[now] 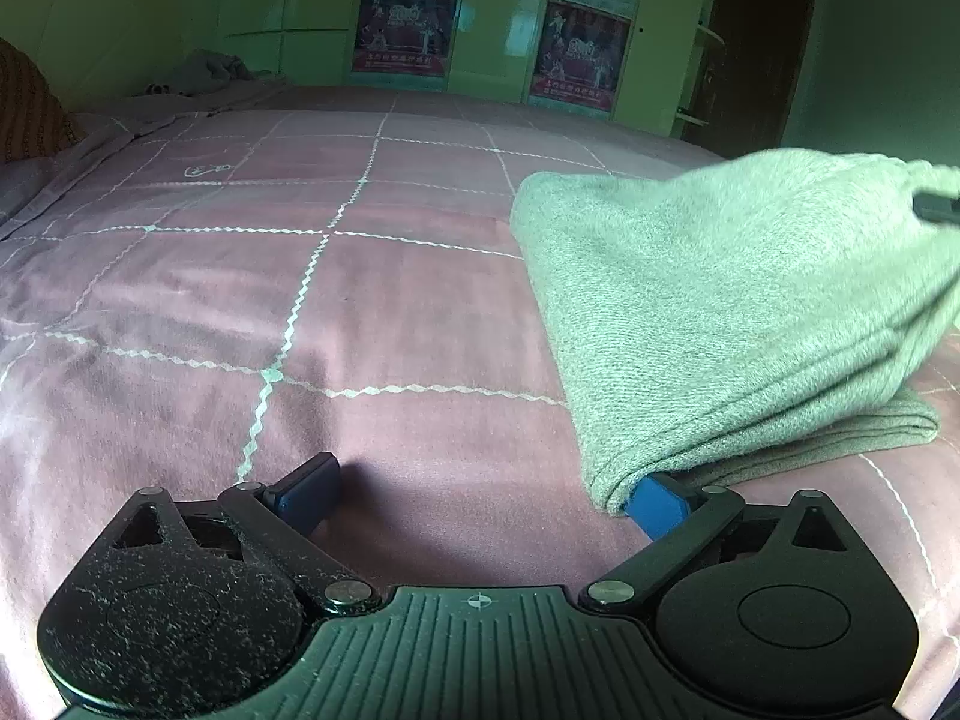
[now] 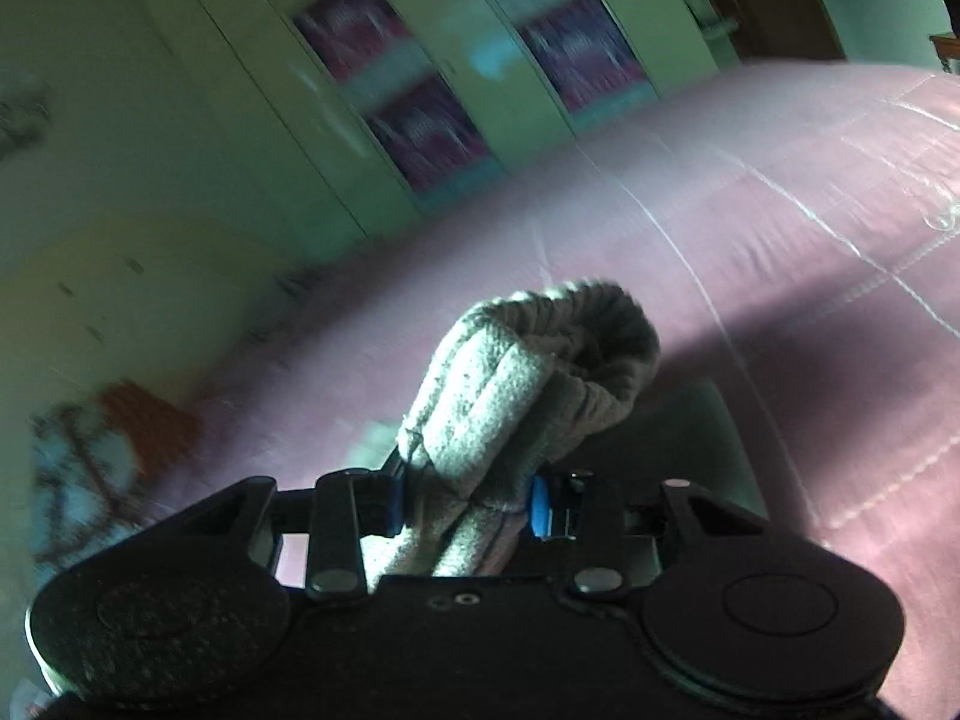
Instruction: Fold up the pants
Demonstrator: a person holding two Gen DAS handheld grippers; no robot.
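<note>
The grey-green knit pants [image 1: 732, 312] lie folded on the pink quilted bed [image 1: 336, 312], their right side lifted up off the bed. My left gripper [image 1: 480, 489] is open and low over the bed; its right finger [image 1: 657, 504] is tucked under the near edge of the pants, its left finger [image 1: 306, 489] rests on bare quilt. In the right wrist view my right gripper [image 2: 465, 504] is shut on a bunched, thick fold of the pants [image 2: 528, 384] and holds it above the bed [image 2: 810, 276]. The right gripper's tip also shows in the left wrist view [image 1: 936, 207] at the far right.
A wardrobe with posters [image 1: 492, 18] stands behind the bed. A crumpled grey cloth [image 1: 210, 69] lies at the bed's far left, and an orange-brown cushion [image 1: 30, 108] sits at the left edge. The right wrist view is tilted and blurred.
</note>
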